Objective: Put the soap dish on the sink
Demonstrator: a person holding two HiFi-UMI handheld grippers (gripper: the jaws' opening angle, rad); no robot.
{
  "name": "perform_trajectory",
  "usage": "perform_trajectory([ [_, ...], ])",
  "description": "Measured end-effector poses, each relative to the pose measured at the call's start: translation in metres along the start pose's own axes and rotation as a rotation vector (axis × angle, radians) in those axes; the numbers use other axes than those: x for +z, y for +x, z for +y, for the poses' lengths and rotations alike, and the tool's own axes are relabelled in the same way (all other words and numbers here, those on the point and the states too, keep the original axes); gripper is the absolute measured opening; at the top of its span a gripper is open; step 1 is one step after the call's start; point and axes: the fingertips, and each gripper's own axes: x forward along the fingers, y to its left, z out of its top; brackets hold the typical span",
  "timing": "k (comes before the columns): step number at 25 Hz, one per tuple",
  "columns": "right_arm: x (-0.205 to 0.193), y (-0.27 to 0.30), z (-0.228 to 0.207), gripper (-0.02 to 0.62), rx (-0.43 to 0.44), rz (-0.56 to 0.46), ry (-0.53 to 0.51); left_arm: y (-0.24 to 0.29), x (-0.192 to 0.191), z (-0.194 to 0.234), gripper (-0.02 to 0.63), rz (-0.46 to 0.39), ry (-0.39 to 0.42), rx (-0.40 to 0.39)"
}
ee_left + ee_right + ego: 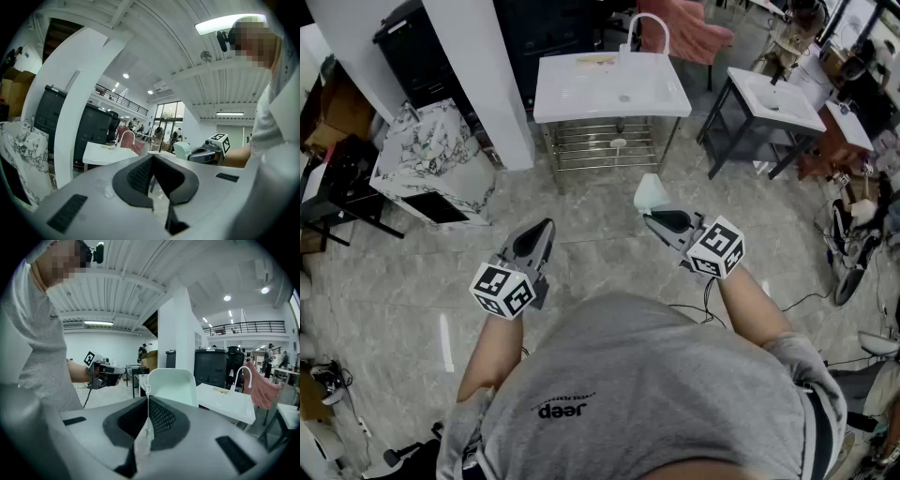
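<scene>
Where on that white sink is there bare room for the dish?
The sink is mostly bare: front and left, from the drain to the near edge. The back is busier: faucet and a small yellowish item. The right tongs hold the soap dish.

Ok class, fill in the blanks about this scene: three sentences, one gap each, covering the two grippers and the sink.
1. The right gripper is shut on the edge of the ____.
2. Between the closed jaws of the left gripper there is ____.
3. The sink, with its curved faucet, is ____ in colour.

Missing words: soap dish; nothing; white.
</scene>
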Motion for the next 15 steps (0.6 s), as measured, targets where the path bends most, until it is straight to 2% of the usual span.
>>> perform_trajectory([
  [15, -0.003, -0.033, -0.022, 0.060, 0.038, -0.024, -0.007, 0.026, -0.001, -0.032, 0.014, -0.011, 0.015, 0.036],
])
